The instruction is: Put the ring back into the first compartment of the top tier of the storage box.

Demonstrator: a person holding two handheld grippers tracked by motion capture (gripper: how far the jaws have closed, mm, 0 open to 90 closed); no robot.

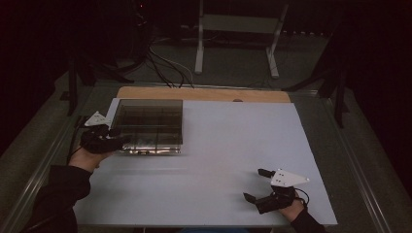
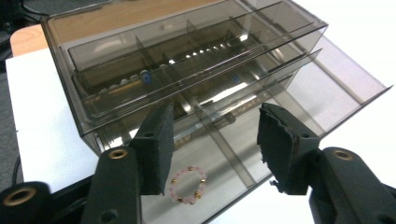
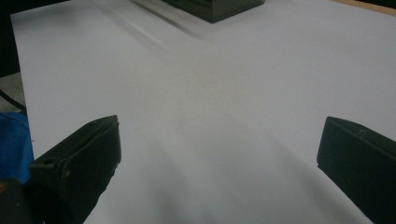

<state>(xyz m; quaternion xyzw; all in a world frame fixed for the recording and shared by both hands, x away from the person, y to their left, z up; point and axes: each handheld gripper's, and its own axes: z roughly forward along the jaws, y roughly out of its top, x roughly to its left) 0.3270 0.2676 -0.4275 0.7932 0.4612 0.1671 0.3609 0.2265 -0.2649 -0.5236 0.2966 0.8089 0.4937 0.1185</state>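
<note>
Two grippers I hold apart: left gripper [image 2: 212,144] jaws parted over a pink-and-gold bead bracelet [image 2: 188,185] in the smoky clear plastic drawer organiser [image 2: 93,51], right gripper [image 3: 219,163] wide over bare white tabletop [image 3: 210,84], the organiser's drawer contents blurred.

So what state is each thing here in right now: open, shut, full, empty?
Organizer box: bottom drawer pulled out.
Bottom drawer: open, a bracelet inside.
Bead bracelet: lying loose in the drawer.
Left gripper: open, holding nothing.
Right gripper: open wide, holding nothing.
</note>
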